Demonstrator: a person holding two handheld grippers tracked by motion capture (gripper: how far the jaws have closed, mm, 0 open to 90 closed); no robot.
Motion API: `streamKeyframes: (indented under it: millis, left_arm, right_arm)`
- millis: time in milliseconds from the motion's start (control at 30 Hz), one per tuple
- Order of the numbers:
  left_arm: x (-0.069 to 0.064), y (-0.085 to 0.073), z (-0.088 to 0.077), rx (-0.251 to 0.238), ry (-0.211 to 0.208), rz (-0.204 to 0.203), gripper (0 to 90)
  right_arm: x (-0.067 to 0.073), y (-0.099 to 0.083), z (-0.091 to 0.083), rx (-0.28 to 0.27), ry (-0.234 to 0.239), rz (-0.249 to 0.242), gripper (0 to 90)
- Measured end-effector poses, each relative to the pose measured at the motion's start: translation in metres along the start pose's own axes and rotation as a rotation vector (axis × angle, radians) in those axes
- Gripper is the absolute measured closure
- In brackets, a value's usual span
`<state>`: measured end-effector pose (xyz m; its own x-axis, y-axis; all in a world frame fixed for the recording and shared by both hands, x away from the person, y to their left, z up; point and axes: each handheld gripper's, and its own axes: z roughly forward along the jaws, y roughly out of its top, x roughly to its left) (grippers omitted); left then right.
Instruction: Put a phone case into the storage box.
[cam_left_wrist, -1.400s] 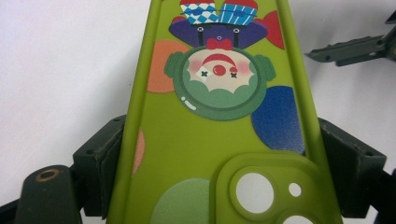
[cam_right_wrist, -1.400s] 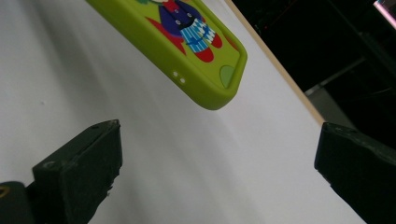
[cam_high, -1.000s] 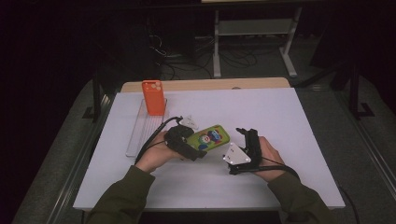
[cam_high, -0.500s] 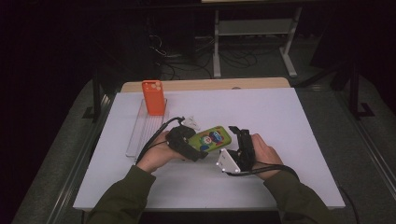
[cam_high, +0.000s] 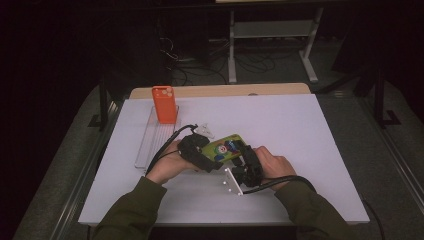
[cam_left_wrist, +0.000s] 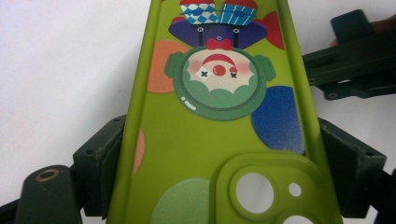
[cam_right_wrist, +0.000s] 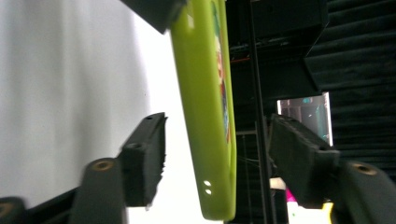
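A green phone case (cam_high: 226, 148) with a cartoon clown print is held above the white table, and my left gripper (cam_high: 212, 156) is shut on its camera end. In the left gripper view the case (cam_left_wrist: 219, 121) runs away from me between the two black pads (cam_left_wrist: 100, 156). My right gripper (cam_high: 245, 159) has come in from the right. Its jaws have just been closing and now straddle the case's other end. In the right gripper view the case (cam_right_wrist: 208, 93) stands edge-on between the pads (cam_right_wrist: 149, 154), with a gap on each side.
An orange phone case (cam_high: 164, 104) stands upright at the far end of a clear tray (cam_high: 148, 145) on the left. A small white piece (cam_high: 204, 131) lies beside the left hand. The white table top (cam_high: 310, 130) has open room to the right and front.
My right gripper has moved left to the case's free end and its jaws have narrowed around it. The left gripper and the case have stayed in place.
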<state>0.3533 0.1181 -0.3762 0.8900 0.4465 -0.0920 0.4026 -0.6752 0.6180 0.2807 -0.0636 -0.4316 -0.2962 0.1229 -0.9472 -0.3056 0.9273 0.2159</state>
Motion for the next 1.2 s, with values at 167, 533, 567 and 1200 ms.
streamKeyframes:
  millis: [167,533,567,1200]
  left_arm:
    - [-0.001,0.0002,0.0007,-0.01,-0.014,-0.008,15.5]
    - [-0.0002,0.0003,-0.0007,-0.006,-0.014,0.003,15.5]
    - [-0.0001,0.0004,-0.0006,-0.006,-0.014,0.002,15.5]
    - [0.002,-0.0004,-0.0035,-0.07,-0.026,-0.008,8.5]
  right_arm:
    - [0.0053,0.0029,0.0003,-0.01,-0.014,-0.019,49.6]
    - [0.0064,0.004,-0.002,-0.014,-0.012,-0.055,63.2]
    - [0.0068,0.0041,-0.0021,-0.014,-0.011,-0.053,64.2]
    - [0.0064,0.0065,-0.0031,-0.005,0.0,-0.032,76.3]
